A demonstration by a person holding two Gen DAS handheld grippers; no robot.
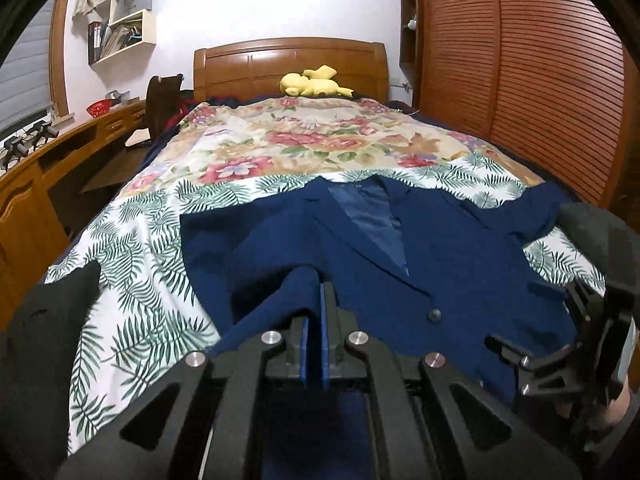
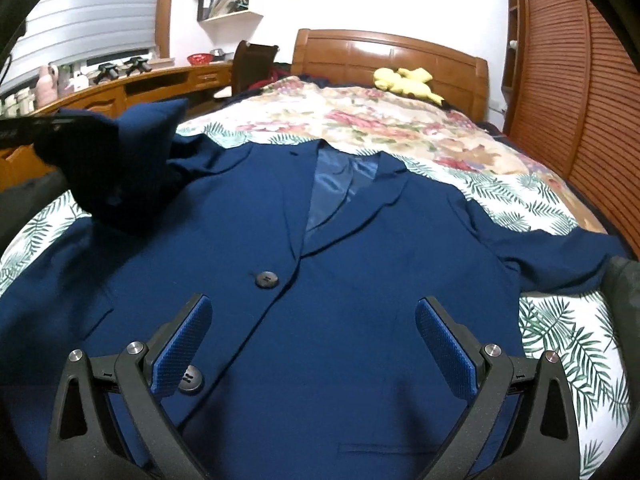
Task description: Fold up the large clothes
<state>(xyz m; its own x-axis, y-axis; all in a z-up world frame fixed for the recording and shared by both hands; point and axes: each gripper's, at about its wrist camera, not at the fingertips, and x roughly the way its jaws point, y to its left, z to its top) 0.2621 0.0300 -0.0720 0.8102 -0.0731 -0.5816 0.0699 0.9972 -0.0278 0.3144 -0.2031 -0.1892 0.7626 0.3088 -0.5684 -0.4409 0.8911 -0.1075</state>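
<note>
Lying face up on the bed (image 1: 132, 216), the jacket (image 1: 460, 264) is seen in the left wrist view with its collar toward the headboard and its hem toward the camera, so its long axis runs straight ahead along the fingers. A fold of the blue cloth is pinched in the left gripper (image 1: 316, 308), whose fingers are closed on it and lifted off the body of the jacket. From there the rest of the jacket spreads ahead and to the right. At the right edge of this view part of the right gripper (image 1: 576, 344) is seen, close over the hem; its opening cannot be judged from here.

In the right wrist view the jacket (image 2: 360, 280) fills the middle, with lapels and lining ahead and two buttons left of centre. The right gripper (image 2: 316, 344) is held wide open above the lower front and nothing is gripped; contact with the cloth cannot be told. At the upper left the raised cloth is seen held by the left gripper (image 2: 52, 132), which is judged to be the arm set to carry its side across toward the right.
</note>
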